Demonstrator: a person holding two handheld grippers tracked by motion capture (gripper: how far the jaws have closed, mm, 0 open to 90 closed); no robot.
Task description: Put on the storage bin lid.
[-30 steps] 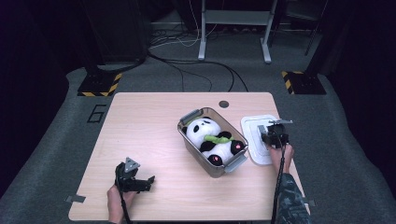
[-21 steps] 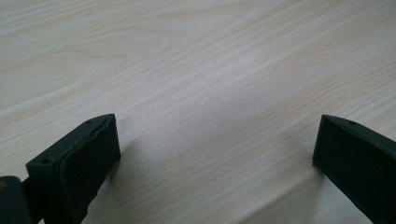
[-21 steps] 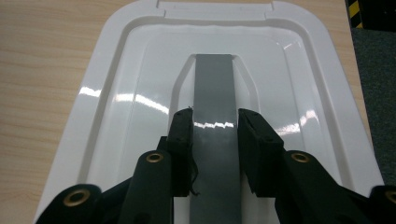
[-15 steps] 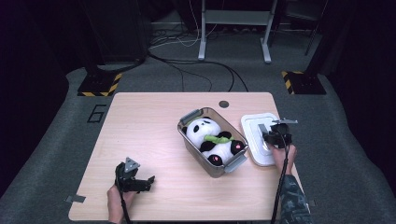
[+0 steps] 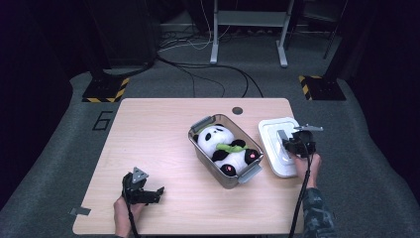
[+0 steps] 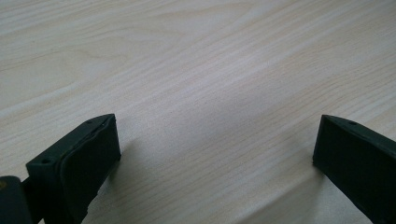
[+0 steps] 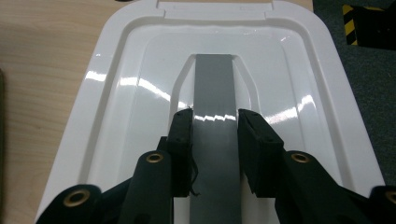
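Closing on the grey handle (image 7: 214, 140) of the white lid (image 7: 116, 121), the right gripper (image 7: 215, 122) now has one jaw at each side of the strip, and both seem to touch it. One second ago the high view showed this gripper nearer the lid's left part; since then it has moved a little to the right and toward the person, and it now sits over the lid's (image 5: 270, 130) middle, just right of the box (image 5: 203, 123). I judge from this that the grasp on the handle is almost made or just made, and that the next move would be to lift the lid and bring it over the box to close it.

The box is open, and the panda (image 5: 225, 148) lies inside it with a green piece across its body. The left gripper (image 5: 157, 191) has not moved in this second. It rests low on the table at the near left, well apart from the box, with its jaws spread wide and only bare wood between them.

The table (image 5: 148, 129) is of pale wood with a fine grain and has a small round dark cap (image 5: 237, 110) near its far edge. Around it is grey carpet (image 5: 59, 148) with a printed 6 (image 5: 102, 120); behind are black cables, metal legs and yellow-black striped blocks, and the rest of the room is dark.
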